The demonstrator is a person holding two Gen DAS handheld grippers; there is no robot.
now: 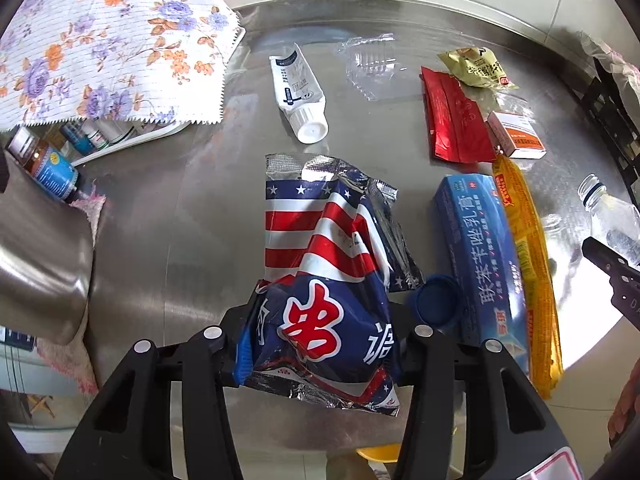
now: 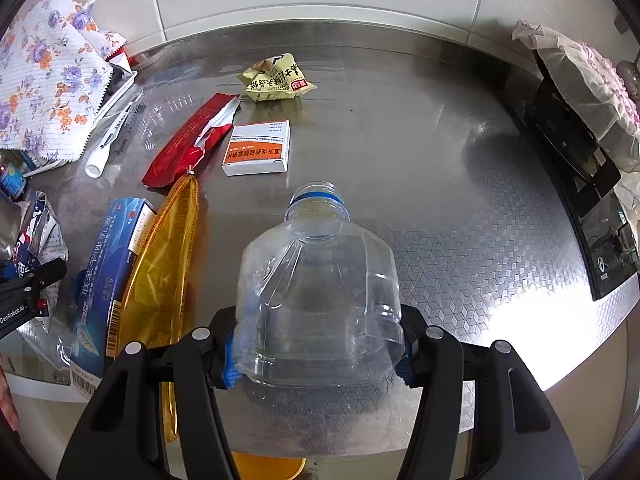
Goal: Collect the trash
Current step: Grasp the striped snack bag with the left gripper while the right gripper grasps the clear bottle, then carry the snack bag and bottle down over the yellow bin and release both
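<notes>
My left gripper (image 1: 320, 344) is shut on a crumpled snack bag (image 1: 320, 264) with a stars-and-stripes print, held over the steel table (image 1: 168, 216). My right gripper (image 2: 316, 348) is shut on a clear, capless plastic bottle (image 2: 316, 288), neck pointing away. Other trash lies on the table: a blue carton (image 1: 480, 248), a long yellow wrapper (image 1: 532, 264), a blue cap (image 1: 436, 300), a red wrapper (image 1: 456, 120), a small orange-and-white box (image 2: 258, 152), a yellow snack packet (image 2: 280, 78), a white tube (image 1: 298, 92) and a clear plastic tray (image 1: 372, 64).
A floral cloth (image 1: 108, 44) covers a tray of small bottles (image 1: 44, 160) at the left. A black appliance (image 2: 576, 168) with a cloth on top stands at the right edge. A yellow bin (image 2: 268, 466) shows below the table's front edge.
</notes>
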